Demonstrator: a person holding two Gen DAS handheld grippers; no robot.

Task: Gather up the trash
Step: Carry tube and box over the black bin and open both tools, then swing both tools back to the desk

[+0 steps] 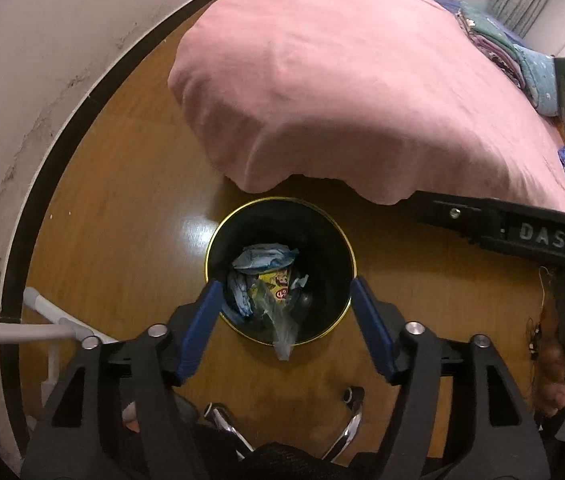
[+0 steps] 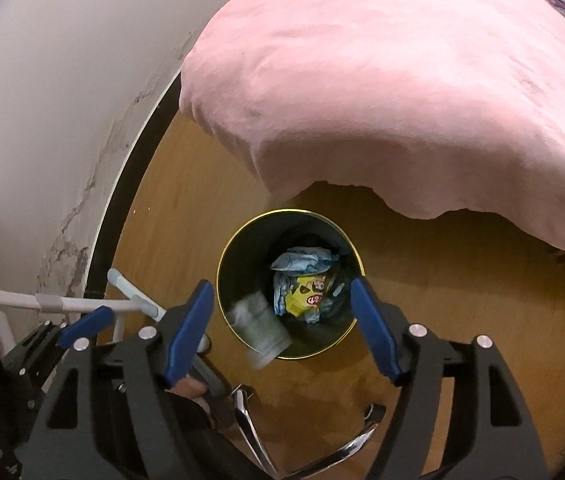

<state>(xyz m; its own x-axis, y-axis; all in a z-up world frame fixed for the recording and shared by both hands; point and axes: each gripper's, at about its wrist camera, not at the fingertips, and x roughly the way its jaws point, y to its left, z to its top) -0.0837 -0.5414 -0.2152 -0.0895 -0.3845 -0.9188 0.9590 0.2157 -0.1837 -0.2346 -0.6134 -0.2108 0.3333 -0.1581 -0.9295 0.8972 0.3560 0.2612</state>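
Looking down past our left gripper (image 1: 282,312) and right gripper (image 2: 282,304), we find both spread wide and holding nothing. Directly ahead of each, between the blue fingers, stands the black bin (image 1: 332,236) on the wooden floor (image 1: 122,200). A clear plastic scrap (image 1: 284,330) lies blurred at the bin's near rim, seemingly falling in. Deeper inside rest a yellow wrapper (image 2: 308,294) and crumpled blue paper (image 2: 302,260). Beyond the bin hangs the pink bedcover (image 1: 342,100). We judge the collecting well advanced; we see no loose trash on the floor in view.

Pink bedspread (image 1: 354,92) over wooden floor (image 1: 114,208)
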